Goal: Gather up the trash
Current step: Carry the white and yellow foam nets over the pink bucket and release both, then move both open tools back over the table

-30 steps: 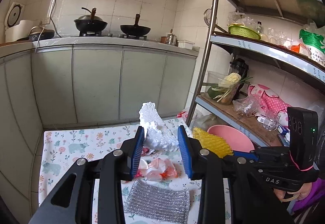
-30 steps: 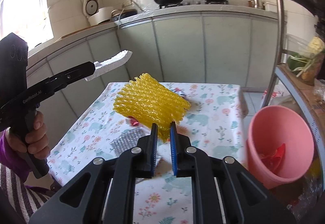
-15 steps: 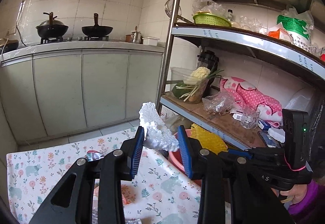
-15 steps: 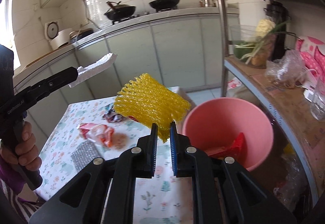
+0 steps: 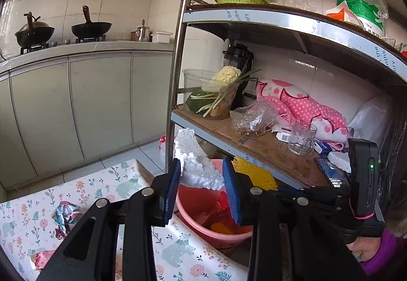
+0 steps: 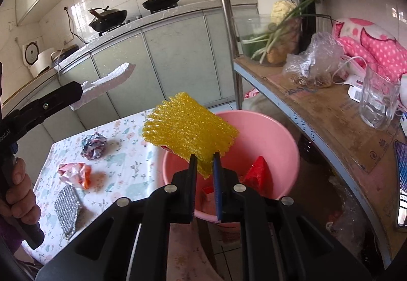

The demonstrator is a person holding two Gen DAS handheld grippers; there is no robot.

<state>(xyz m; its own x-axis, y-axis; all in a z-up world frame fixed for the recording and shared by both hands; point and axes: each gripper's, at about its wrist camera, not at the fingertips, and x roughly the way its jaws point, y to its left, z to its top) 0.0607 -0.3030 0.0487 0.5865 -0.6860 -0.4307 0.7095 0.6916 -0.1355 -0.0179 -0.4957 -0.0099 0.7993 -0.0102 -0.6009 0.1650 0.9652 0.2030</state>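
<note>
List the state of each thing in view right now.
Left claw: shut on foam.
Right claw: shut on yellow net, over the bucket.
Bucket: upright, red trash inside.
Foil wad: crumpled, on table.
Pink wrapper: crumpled, on table.
Silver pad: flat on table.
Glass: upright, on shelf.

the left gripper (image 5: 202, 188) clamps a white foam piece (image 5: 195, 166) in its jaws above the pink bucket (image 5: 203, 207), beside the floral-clothed surface (image 5: 122, 186) bearing a crumpled wrapper (image 5: 64, 216).
</note>
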